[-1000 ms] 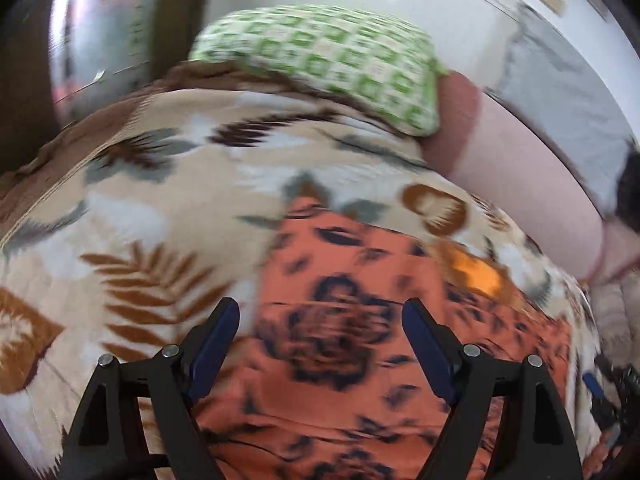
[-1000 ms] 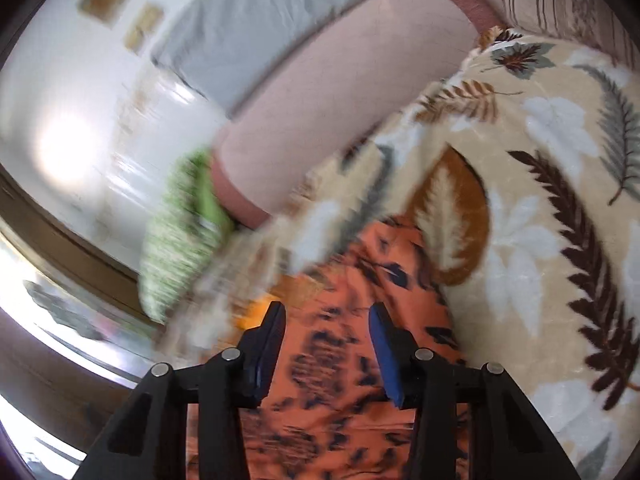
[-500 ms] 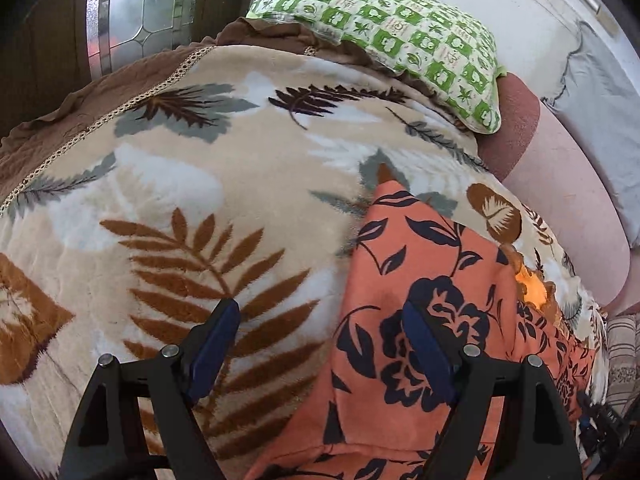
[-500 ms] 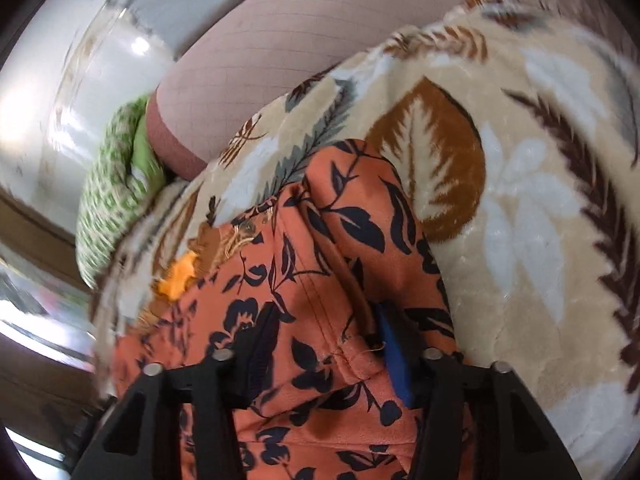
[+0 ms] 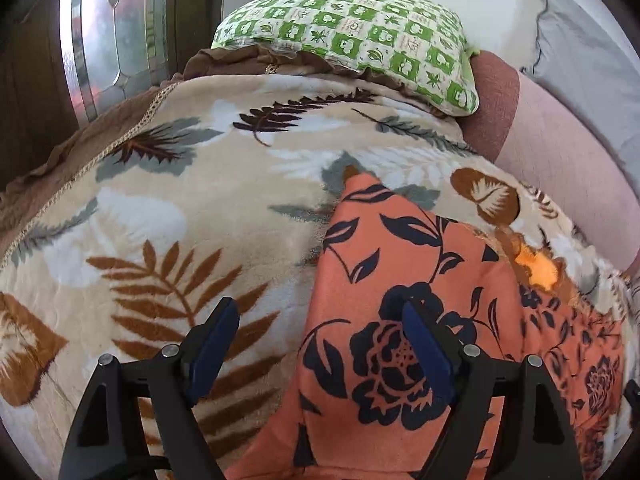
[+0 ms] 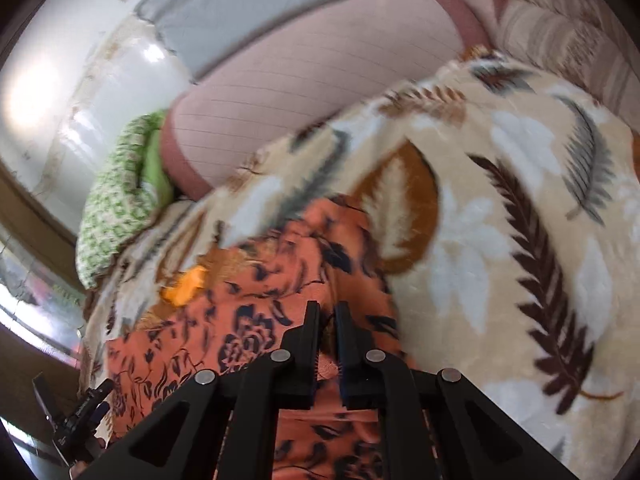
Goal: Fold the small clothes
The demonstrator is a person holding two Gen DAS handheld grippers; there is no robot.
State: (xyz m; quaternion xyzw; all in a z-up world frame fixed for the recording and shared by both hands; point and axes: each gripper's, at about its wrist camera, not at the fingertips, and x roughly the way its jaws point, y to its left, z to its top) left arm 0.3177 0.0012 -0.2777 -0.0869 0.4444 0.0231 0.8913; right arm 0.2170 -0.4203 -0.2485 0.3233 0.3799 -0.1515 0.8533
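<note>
A: Now the right claw [image 6: 327, 312] is pinched together on a ridge of the orange flowered garment [image 6: 256, 320]; a second ago its jaws stood apart over the cloth, half a second ago they were partway in

B: So that side has its hold. And the other?

A: The left claw [image 5: 316, 320] is wide apart, nothing between the pads pressing. One finger [image 5: 420, 344] lies over the cloth, the other finger [image 5: 216, 336] hangs over the leaf-print blanket [image 5: 180, 216], so the garment's edge runs between them. A second ago that view showed the cloth filling the space under both fingers; since then the claw has slid toward the edge

B: Where does the garment lie?

A: Spread on the blanket on the bed, its pointed corner [image 5: 356, 176] aimed at the green checked pillow [image 5: 360, 36], the pink bolster [image 5: 560, 152] off to one side

B: What does that mean for the fold?

A: I judge the fold has not begun; one hold is made, and the left claw needs to close on that edge before the cloth can be lifted evenly. With only one side held, a lift would likely drag the garment askew
</note>
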